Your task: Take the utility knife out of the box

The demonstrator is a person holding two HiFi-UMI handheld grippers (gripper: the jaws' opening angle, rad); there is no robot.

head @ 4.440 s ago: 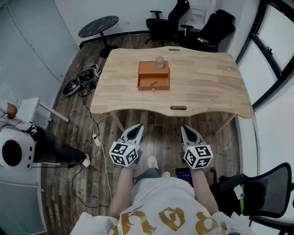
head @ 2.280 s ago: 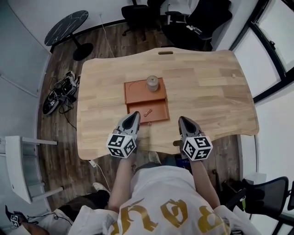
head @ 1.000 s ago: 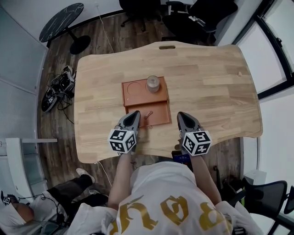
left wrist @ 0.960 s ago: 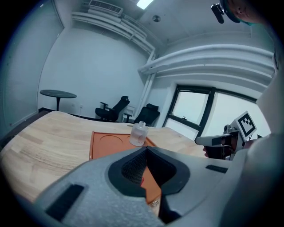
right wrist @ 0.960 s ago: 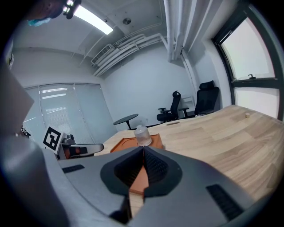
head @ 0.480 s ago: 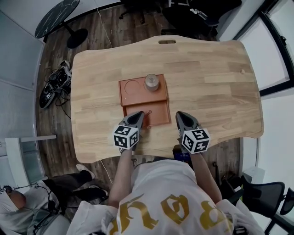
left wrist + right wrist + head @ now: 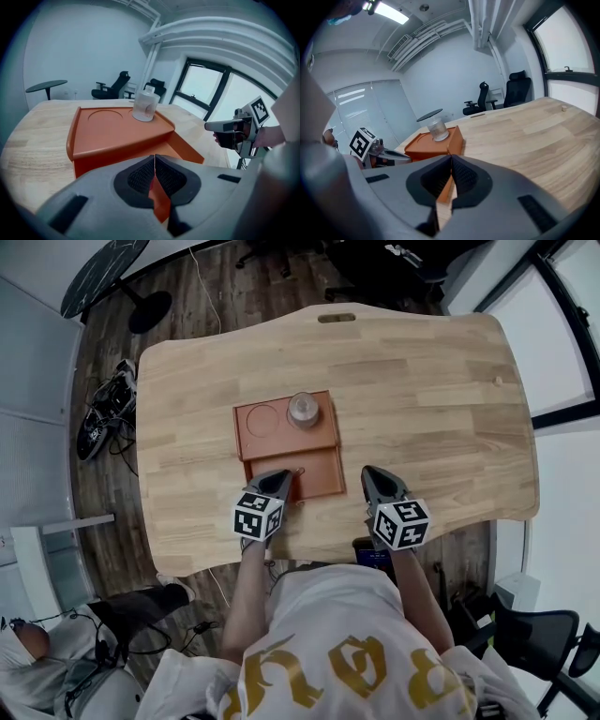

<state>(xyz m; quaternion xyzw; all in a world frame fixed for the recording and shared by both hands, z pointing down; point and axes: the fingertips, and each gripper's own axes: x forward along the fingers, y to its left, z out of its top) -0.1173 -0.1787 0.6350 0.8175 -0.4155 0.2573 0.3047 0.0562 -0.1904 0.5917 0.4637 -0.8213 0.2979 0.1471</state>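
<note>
Knife (image 7: 299, 471) lies in the low front compartment of the orange box (image 7: 281, 435), a small sliver on its floor just off the tip of my left gripper (image 7: 278, 477). Only the head view shows it, and too small to tell which end is the handle. The box sits mid-desk (image 7: 422, 381) with its raised shelf on the far side, so the open compartment faces me and I can come in over the low front wall. On that shelf a clear jar (image 7: 303, 410) stands upright at the right, beside an empty round recess, well clear of the way to the knife. My left jaws are pressed together with nothing between them; the orange in the slit is the box beyond. They hang over the compartment's near left corner, I judge because this is the gripper meant to go in. My right gripper (image 7: 375, 474) hovers over bare desk just right of the box and apart from it, jaws likewise closed and empty, probably placed to steady the box if it slides. The left jaws must part before they can take anything. As for writing, each gripper's cube carries black-and-white square markers, patterns and not words. The gold lettering on my shirt is cut off and unreadable, and box and jar show no label I can make out.
</note>
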